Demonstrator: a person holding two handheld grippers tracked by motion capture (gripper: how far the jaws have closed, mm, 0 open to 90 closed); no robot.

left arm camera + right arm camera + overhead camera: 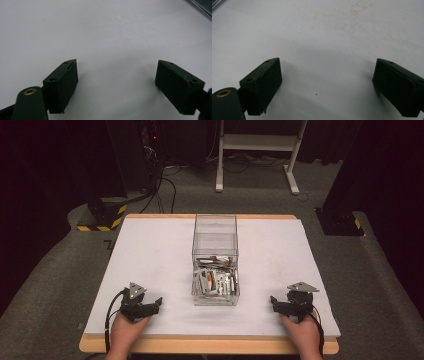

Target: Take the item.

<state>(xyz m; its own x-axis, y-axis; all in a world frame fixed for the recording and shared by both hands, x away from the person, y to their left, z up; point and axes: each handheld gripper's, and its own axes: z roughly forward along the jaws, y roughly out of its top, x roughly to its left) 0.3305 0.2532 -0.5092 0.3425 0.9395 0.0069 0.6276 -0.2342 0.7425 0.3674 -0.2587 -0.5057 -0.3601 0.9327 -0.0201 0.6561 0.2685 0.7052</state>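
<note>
A clear plastic box [215, 257] stands in the middle of the white table [150, 250], with several small packets [215, 280] piled in its near end. My left gripper [158, 302] rests on the table near the front left, pointing toward the box, a hand around it. In the left gripper view my left gripper [116, 67] is open over bare white surface, nothing between its jaws. My right gripper [273, 301] rests at the front right, also held by a hand. The right gripper view has my right gripper [327, 66] open over the white surface, holding nothing.
The table's wooden front edge [210, 345] runs just below the hands. Grey carpet surrounds the table. A white frame stand [257, 150] and cables lie on the floor behind, with black-and-yellow striped bases [102, 217] at the back left.
</note>
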